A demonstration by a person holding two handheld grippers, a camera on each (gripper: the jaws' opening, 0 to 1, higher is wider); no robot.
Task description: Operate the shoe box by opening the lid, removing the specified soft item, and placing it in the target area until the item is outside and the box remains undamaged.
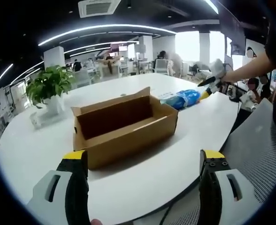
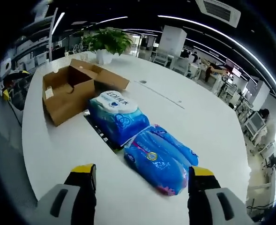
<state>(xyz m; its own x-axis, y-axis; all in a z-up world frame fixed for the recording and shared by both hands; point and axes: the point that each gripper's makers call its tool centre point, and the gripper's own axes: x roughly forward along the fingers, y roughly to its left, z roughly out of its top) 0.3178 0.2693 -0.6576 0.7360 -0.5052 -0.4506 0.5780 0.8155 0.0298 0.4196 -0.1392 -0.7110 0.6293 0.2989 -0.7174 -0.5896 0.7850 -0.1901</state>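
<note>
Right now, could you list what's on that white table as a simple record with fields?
box: open cardboard shoe box, flaps up, nothing seen inside
soft items: two blue plastic packs side by side on the table, outside the box
plant: potted plant beyond the box
left gripper: open, holding nothing
right gripper: open, just short of the nearer pack

Plain brown cardboard on the shoe box (image 1: pixel 123 129), flaps open, sitting on a glossy white counter (image 1: pixel 175 164), with a leafy green plant (image 1: pixel 48 84) in a white pot. Two soft packs here: one blue and white with printed lettering (image 2: pixel 115 117), the other bright blue with a pink edge (image 2: pixel 159 159). Both grippers, left gripper (image 1: pixel 145 164) and right gripper (image 2: pixel 141 176), show black jaws, yellow tips, white bodies.
</note>
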